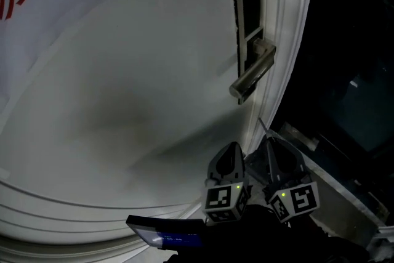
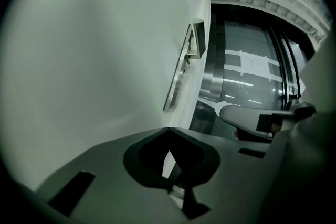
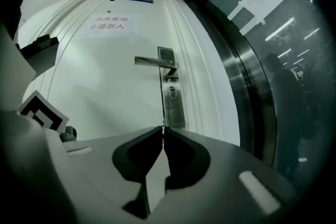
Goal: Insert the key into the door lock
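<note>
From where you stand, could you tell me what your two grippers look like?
Both are grey: the left gripper and right gripper each carry a cube of black-and-white square markers with a green light. Their jaws are grey around a dark cut-out.

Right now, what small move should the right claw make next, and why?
Probably ease the right claw forward: it is shut on the thin metal key, and the dark keyhole in the silver lock plate lies ahead, apart from the key's tip.
</note>
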The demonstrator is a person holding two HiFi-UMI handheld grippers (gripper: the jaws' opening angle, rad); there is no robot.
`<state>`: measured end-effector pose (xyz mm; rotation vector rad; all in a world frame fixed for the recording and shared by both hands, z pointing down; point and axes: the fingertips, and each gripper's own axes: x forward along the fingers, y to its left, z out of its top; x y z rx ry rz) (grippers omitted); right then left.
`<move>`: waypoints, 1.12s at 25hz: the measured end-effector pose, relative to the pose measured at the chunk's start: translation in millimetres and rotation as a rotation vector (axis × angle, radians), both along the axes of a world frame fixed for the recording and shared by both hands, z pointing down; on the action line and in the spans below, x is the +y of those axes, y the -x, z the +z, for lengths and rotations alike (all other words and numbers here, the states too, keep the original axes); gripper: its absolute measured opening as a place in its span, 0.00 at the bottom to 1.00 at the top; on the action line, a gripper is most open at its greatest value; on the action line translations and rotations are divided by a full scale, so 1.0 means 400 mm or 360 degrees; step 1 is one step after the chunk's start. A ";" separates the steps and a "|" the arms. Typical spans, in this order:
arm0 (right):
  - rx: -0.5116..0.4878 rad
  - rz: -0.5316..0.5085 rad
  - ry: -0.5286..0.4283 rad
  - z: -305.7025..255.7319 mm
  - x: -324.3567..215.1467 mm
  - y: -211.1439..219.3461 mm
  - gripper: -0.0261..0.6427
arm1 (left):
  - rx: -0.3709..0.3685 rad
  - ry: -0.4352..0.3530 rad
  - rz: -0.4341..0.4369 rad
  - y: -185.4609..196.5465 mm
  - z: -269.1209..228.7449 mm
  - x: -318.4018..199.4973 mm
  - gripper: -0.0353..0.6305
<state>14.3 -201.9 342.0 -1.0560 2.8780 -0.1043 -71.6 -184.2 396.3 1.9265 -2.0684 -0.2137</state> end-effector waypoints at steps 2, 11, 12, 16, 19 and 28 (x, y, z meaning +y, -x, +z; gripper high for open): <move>0.0001 -0.0054 0.0002 0.003 -0.003 0.029 0.06 | 0.0003 0.0010 -0.0053 0.023 0.006 0.015 0.05; 0.0097 -0.0184 -0.0166 -0.044 -0.058 0.072 0.06 | 0.0043 0.0000 -0.0335 0.102 0.010 0.065 0.05; 0.0114 -0.0201 -0.0202 -0.053 -0.067 0.074 0.06 | 0.0044 0.0000 -0.0357 0.108 0.003 0.066 0.05; 0.0229 -0.0237 -0.0397 -0.092 -0.101 0.076 0.06 | -0.0026 -0.0051 -0.0450 0.125 -0.034 0.066 0.05; 0.0429 -0.0245 -0.0707 -0.127 -0.119 0.076 0.06 | -0.0001 -0.0072 -0.0458 0.117 -0.058 0.052 0.05; 0.1001 -0.0105 -0.1603 -0.185 -0.165 0.084 0.06 | 0.0031 -0.0035 -0.0401 0.084 -0.059 -0.003 0.05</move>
